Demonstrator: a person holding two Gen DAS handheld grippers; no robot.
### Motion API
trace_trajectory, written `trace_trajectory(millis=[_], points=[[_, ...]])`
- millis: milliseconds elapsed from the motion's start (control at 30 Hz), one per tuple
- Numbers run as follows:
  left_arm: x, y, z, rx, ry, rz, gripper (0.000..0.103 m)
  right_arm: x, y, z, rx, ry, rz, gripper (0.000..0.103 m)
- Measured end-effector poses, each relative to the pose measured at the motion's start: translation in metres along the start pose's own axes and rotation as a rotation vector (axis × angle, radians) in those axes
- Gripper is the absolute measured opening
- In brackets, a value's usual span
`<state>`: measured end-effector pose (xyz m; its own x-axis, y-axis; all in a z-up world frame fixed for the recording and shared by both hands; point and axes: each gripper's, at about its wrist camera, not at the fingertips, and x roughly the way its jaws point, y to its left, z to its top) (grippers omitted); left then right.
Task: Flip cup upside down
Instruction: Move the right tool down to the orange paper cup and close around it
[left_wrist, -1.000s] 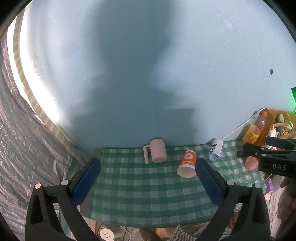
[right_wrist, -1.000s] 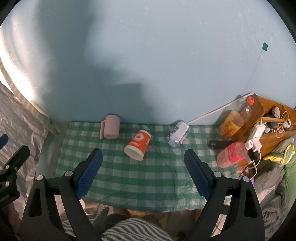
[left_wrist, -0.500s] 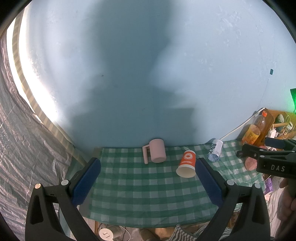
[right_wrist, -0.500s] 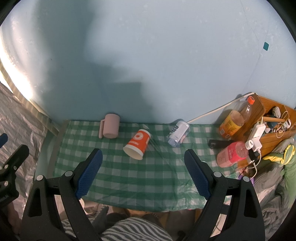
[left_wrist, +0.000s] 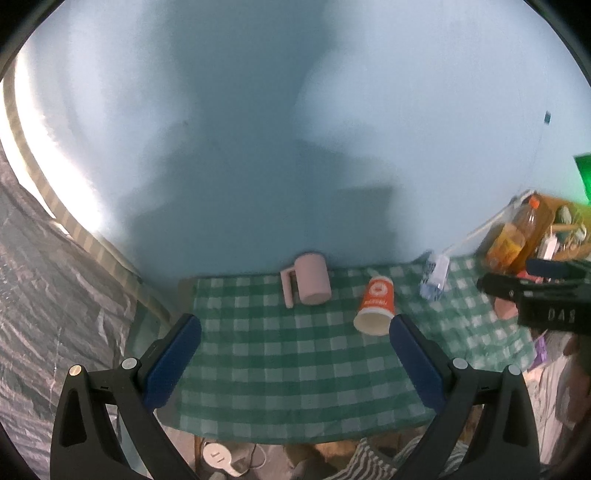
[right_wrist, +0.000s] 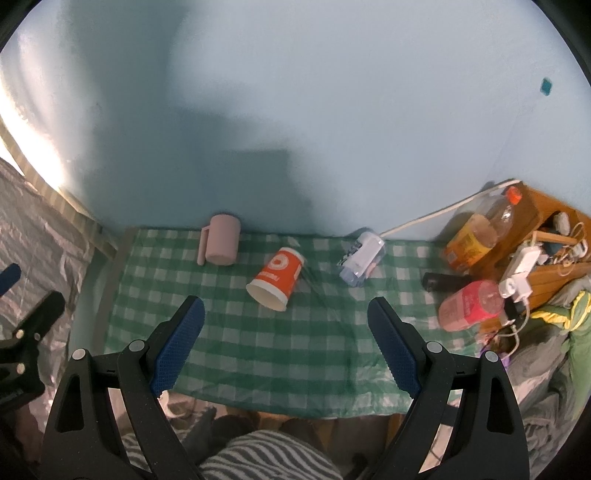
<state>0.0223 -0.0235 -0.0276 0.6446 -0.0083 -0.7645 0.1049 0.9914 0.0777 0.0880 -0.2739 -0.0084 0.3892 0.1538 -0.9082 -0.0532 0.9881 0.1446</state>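
An orange paper cup (left_wrist: 376, 305) lies on its side on the green checked tablecloth (left_wrist: 288, 369), its open mouth toward me; it also shows in the right wrist view (right_wrist: 277, 277). A pink mug (left_wrist: 312, 283) lies on its side near the wall, handle to the left, also in the right wrist view (right_wrist: 221, 244). My left gripper (left_wrist: 293, 325) is open and empty, above the table's front. My right gripper (right_wrist: 286, 308) is open and empty, just short of the orange cup.
A crushed plastic bottle (right_wrist: 360, 256) lies right of the orange cup. An orange-juice bottle (right_wrist: 476, 232), a pink bottle (right_wrist: 469, 304), a wooden crate with chargers and cables (right_wrist: 546, 251) crowd the right end. A blue wall stands behind. A plastic sheet (left_wrist: 48, 295) hangs at left.
Both grippers have drifted slightly; the cups sit a little lower and closer in both views. The cups themselves have not moved. Both grippers stay open.
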Motion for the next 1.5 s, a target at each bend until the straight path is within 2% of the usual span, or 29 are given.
trace_trajectory(millis=[167,333,467,533,600,733,800,933,1033,1167,1267,1300,1333,1500], points=[[0.047,-0.004,0.002,0.040,0.081,-0.011,0.103,0.064,-0.012,0.022,0.006,0.143,0.041,0.090],[0.095,-0.003,0.000,0.030,0.161,-0.027,0.103,0.148,-0.025,0.037,0.098,0.336,0.112,0.090],[0.127,-0.008,-0.002,0.063,0.209,-0.001,0.103,0.199,-0.022,0.041,0.082,0.416,0.067,0.089],[0.141,-0.010,-0.003,0.078,0.233,-0.008,0.103,0.219,-0.022,0.041,0.092,0.456,0.074,0.089],[0.158,-0.010,-0.006,0.071,0.279,-0.002,0.103,0.237,-0.023,0.042,0.111,0.482,0.080,0.089],[0.188,-0.004,-0.015,-0.025,0.355,-0.065,0.103,0.265,-0.022,0.045,0.123,0.515,0.054,0.089],[0.199,-0.003,-0.019,-0.066,0.359,-0.098,0.103,0.278,-0.023,0.046,0.129,0.527,0.046,0.089],[0.233,-0.001,-0.026,-0.101,0.400,-0.068,0.103,0.303,-0.027,0.048,0.169,0.554,0.029,0.089],[0.253,0.000,-0.028,-0.113,0.429,-0.076,0.103,0.320,-0.029,0.047,0.219,0.582,0.061,0.089],[0.274,0.001,-0.027,-0.125,0.473,-0.086,0.103,0.341,-0.031,0.045,0.253,0.611,0.058,0.089],[0.282,0.000,-0.028,-0.122,0.492,-0.074,0.103,0.350,-0.030,0.041,0.271,0.627,0.082,0.089],[0.282,0.001,-0.028,-0.122,0.494,-0.077,0.103,0.351,-0.027,0.040,0.257,0.632,0.074,0.086],[0.281,0.001,-0.029,-0.123,0.494,-0.083,0.103,0.351,-0.025,0.038,0.239,0.636,0.074,0.078],[0.279,0.006,-0.035,-0.141,0.509,-0.094,0.103,0.341,-0.012,0.027,0.161,0.643,0.104,0.077]])
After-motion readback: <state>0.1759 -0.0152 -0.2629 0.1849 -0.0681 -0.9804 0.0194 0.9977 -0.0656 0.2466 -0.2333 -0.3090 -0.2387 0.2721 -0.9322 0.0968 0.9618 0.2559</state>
